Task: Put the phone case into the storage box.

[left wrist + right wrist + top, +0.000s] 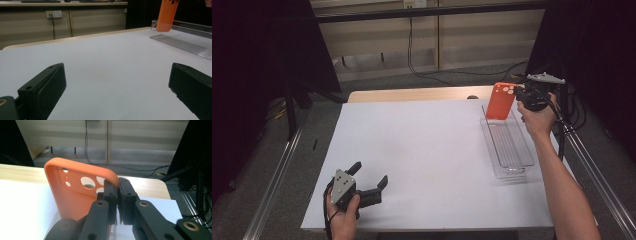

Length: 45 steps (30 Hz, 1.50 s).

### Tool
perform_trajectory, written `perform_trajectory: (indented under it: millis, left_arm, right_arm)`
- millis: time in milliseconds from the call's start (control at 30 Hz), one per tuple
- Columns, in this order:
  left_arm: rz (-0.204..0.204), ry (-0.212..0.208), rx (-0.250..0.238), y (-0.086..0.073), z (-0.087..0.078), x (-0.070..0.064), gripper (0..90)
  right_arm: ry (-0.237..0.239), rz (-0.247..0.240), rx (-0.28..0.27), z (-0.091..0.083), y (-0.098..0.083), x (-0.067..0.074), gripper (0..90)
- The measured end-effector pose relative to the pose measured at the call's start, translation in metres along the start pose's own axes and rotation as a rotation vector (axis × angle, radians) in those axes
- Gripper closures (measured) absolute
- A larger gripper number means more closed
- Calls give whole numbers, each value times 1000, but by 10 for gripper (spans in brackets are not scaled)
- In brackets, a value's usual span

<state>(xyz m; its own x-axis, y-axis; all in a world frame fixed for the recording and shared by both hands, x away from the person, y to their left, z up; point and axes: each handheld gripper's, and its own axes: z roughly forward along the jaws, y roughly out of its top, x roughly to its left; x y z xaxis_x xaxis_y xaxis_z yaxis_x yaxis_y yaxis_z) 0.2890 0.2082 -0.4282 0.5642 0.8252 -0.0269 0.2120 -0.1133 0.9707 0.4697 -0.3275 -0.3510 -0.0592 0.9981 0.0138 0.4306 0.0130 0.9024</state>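
An orange phone case (501, 100) hangs upright at the far end of a clear plastic tray (510, 146), its lower edge inside the tray's far end. My right gripper (518, 93) is shut on the case's top corner; in the right gripper view the black jaws pinch the orange case (75, 195) by its edge beside the camera cut-outs. My left gripper (371, 175) rests on the white table surface (422, 165) near the front left, jaws wide open with nothing between them. From the left gripper view the orange case (167, 15) stands in the clear tray (185, 41) far off.
The white sheet covers most of the table, with a strip of bare wood (412, 94) along the far edge. Black frames and cables (422, 70) stand beyond the table. A metal rail (277, 175) runs along the left side.
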Motion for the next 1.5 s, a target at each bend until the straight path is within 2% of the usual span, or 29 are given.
perform_trajectory:
  millis: [200, 633, 1033, 1200, 1267, 1367, 1500]
  left_arm:
    - [2, -2, -1, 0, 1, -1, 13]
    - [5, -11, -3, 0, -1, -1, 12]
    - [11, -17, 3, 0, 1, -1, 12]
    - [-6, -22, 6, -1, 2, -1, 13]
    - [-2, -28, 12, -1, 2, -3, 13]
    - [-2, -28, 9, -1, 3, -3, 12]
    - [0, -26, 14, -1, 3, -2, 14]
  right_arm:
    - [-9, 11, 2, 4, -3, 1, 854]
    - [-29, -31, 26, 14, -10, 10, 854]
    - [-33, -53, 22, 21, -12, 12, 853]
    - [-20, -49, 20, 23, -11, 10, 851]
    - [-13, -32, 20, 24, -11, 9, 850]
    - [-4, -45, 14, 26, -11, 8, 850]
    - [11, -34, 14, 27, -11, 6, 847]
